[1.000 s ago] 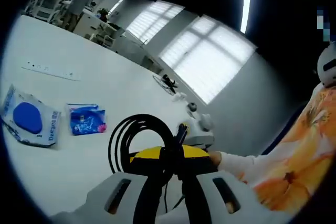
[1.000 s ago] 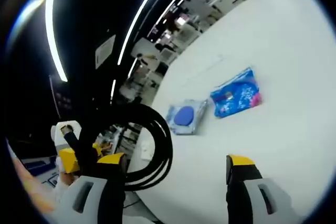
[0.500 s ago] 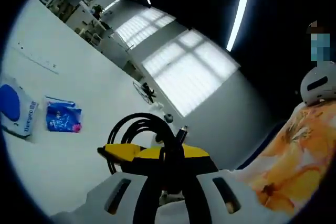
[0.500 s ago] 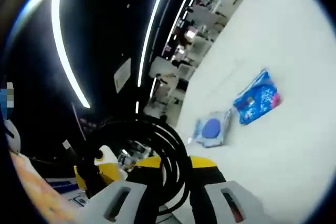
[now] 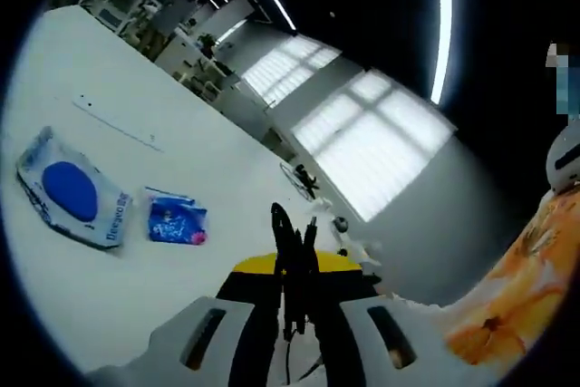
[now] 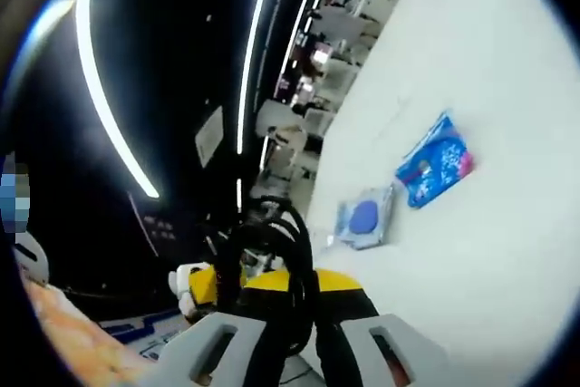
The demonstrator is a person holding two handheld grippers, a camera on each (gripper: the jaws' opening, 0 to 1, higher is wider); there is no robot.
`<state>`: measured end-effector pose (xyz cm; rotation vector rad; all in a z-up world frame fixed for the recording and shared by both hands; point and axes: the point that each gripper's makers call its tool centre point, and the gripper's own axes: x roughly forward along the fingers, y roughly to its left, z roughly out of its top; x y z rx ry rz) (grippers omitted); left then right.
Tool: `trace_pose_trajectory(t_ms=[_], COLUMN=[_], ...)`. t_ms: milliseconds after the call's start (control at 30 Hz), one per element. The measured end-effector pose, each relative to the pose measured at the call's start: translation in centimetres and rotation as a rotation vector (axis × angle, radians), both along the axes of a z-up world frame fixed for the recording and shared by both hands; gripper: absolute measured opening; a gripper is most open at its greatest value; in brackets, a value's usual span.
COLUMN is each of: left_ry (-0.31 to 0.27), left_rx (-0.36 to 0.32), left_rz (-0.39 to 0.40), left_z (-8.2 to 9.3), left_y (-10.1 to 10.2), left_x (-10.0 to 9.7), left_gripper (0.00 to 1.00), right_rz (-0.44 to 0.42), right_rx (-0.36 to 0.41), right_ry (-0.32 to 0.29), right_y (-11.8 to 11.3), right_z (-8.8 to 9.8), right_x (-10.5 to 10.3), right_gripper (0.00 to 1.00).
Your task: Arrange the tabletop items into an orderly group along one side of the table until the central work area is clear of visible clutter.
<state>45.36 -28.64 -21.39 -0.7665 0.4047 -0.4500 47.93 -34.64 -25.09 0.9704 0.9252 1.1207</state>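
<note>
A coiled black cable hangs above the white table, seen edge-on in the left gripper view. My left gripper is shut on it, yellow tips pressed together. In the right gripper view the same cable loops up from my right gripper, which is also shut on it. A white pouch with a blue oval and a small blue packet lie flat side by side on the table; the pouch and the packet lie further off in the right gripper view.
A thin white strip lies on the table beyond the pouches. A person's floral orange sleeve is at the right. Small objects sit near the table's far edge. Desks and windows stand far behind.
My right gripper, open a second ago, has shut on the cable coil. The coil has turned from a face-on loop to edge-on in the left gripper view. Both cameras shifted.
</note>
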Motion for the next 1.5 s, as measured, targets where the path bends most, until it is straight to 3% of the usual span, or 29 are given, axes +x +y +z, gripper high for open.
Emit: trace_pose_trajectory(t_ms=[100,200,367,500,567,667,733,833,867,933,1067,1133,1267,1367,1500], left_ry=[0.024,0.009,0.025,0.023,0.023,0.06,0.096,0.13,0.145,0.195,0.254,0.26,0.278,0.294,0.361], left_rx=[0.046,-0.023,-0.035,-0.051,-0.122,-0.175,-0.174,-0.16,-0.16,-0.151,-0.169,-0.126,-0.106,-0.083,-0.002], left_rz=[0.044,-0.008,0.058,0.071,0.044,0.003,-0.03,-0.06,-0.053,0.012,0.036,0.034,0.046,0.043,0.028], left_z=[-1.2,-0.5,-0.9,-0.8,-0.1,-0.5,-1.5,-3.0,-3.8,-5.6,-7.5,-8.0,-8.8,-9.5,-11.9], left_y=[1.6,0.5,1.2,1.7,1.1,0.0,-1.2,-2.9,-2.9,-2.5,-1.8,-1.5,-1.3,-1.6,-1.5], left_x=[0.1,-0.1,0.7,0.5,0.3,0.1,-0.1,-0.2,-0.1,0.3,0.2,0.4,1.3,1.6,1.9], left_gripper=[0.0,0.0,0.01,0.21,0.34,0.49,0.45,0.26,0.14,0.14,0.15,0.15,0.14,0.15,0.15], right_rz=[0.004,0.03,0.02,-0.024,-0.041,-0.038,-0.032,0.009,0.031,0.023,0.022,0.014,-0.003,-0.007,0.001], right_rx=[0.006,-0.005,-0.026,-0.03,-0.064,-0.094,-0.085,-0.109,-0.141,-0.197,-0.206,-0.213,-0.238,-0.311,-0.377], right_ry=[-0.005,-0.039,-0.051,-0.039,-0.052,-0.068,-0.058,-0.068,-0.088,-0.128,-0.067,-0.045,-0.018,0.004,-0.002], right_y=[-0.2,0.3,0.5,-0.1,-0.5,-0.6,-0.4,0.5,0.6,0.6,0.2,0.0,-0.3,-0.8,-0.6], right_z=[0.7,1.2,1.0,1.0,0.6,0.3,0.3,0.1,-0.3,-0.9,-1.8,-2.4,-3.6,-5.2,-6.7], right_x=[0.0,-0.4,0.1,1.0,1.5,1.7,1.6,0.7,0.3,0.6,0.7,0.6,1.0,1.3,1.7], right_gripper=[0.03,0.03,0.03,0.03,0.03,0.03,0.03,0.03,0.03,0.04,0.06,0.06,0.06,0.06,0.06])
